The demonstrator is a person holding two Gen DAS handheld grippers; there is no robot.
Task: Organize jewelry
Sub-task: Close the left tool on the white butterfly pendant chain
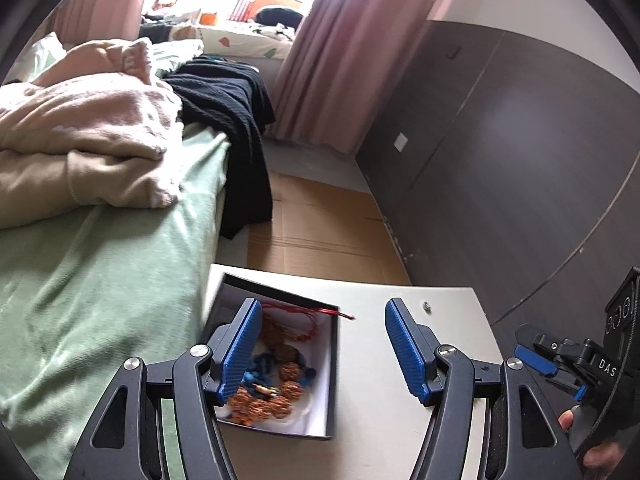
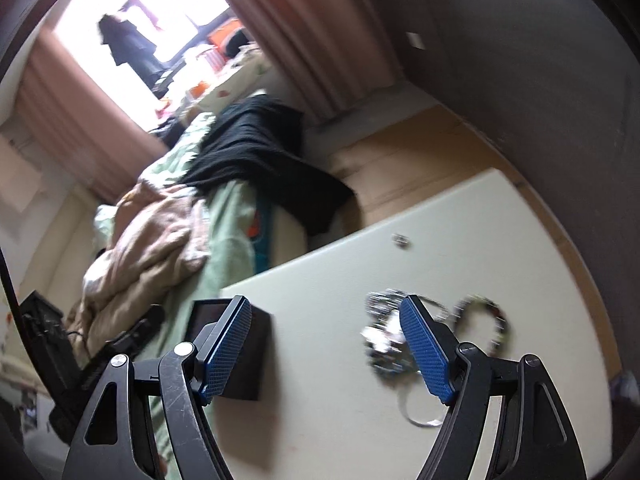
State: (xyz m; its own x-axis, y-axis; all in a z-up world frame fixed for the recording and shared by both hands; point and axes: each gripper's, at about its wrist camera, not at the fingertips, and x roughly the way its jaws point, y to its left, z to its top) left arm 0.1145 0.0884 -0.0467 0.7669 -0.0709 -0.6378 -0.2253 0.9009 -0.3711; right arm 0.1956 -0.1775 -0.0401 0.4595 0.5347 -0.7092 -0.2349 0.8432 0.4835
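Note:
A dark box (image 1: 288,292) with a white lining sits at the left of the white tabletop (image 1: 384,408). It holds orange-brown bead bracelets (image 1: 268,402), blue beads (image 1: 260,368) and a red cord (image 1: 296,320). My left gripper (image 1: 324,350) is open above the table, its left finger over the box and nothing between the pads. In the blurred right wrist view, my right gripper (image 2: 326,346) is open and empty. The box (image 2: 256,356) is behind its left finger. A tangle of beaded jewelry (image 2: 380,340) and a dark bead bracelet (image 2: 486,322) lie by its right finger.
A small silver piece (image 1: 427,306) (image 2: 400,240) lies alone near the table's far edge. A bed with a green sheet (image 1: 100,300), a pink blanket and black clothing borders the table on the left. Flat cardboard (image 1: 320,232) covers the floor beyond, with dark cabinet doors (image 1: 520,160) at right.

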